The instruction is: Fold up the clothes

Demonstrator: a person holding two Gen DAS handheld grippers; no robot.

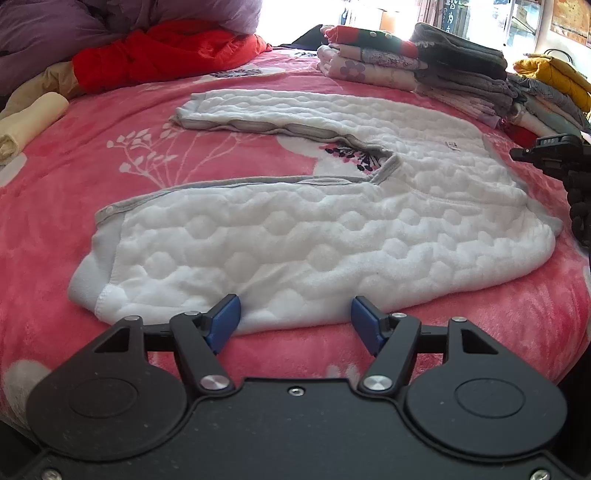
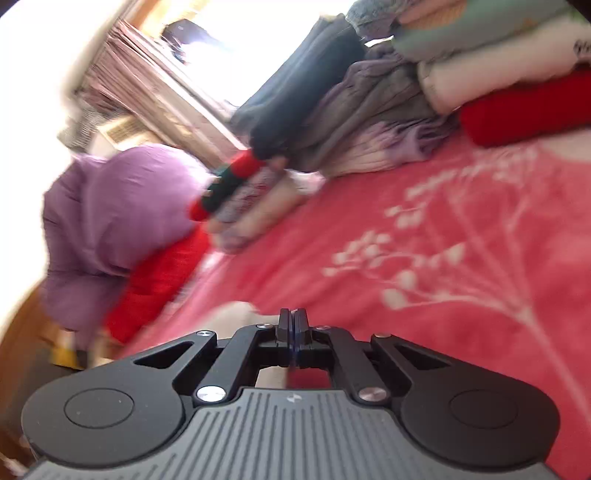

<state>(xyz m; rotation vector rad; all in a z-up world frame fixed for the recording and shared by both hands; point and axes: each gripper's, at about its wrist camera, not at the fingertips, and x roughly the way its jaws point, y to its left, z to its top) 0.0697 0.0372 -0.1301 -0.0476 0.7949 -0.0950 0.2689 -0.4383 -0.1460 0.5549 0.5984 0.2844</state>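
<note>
White quilted garment: lies spread flat on the pink floral blanket of the bed, two long parts stretched toward the left, no fold visible yet. Left tongs: open, poised at its near edge, gripping nothing. Right tongs: closed, apparently empty, over bare blanket. Folded stacks: finished pieces at the far side. Red and purple items: heaped, seemingly still awaiting folding.
</note>
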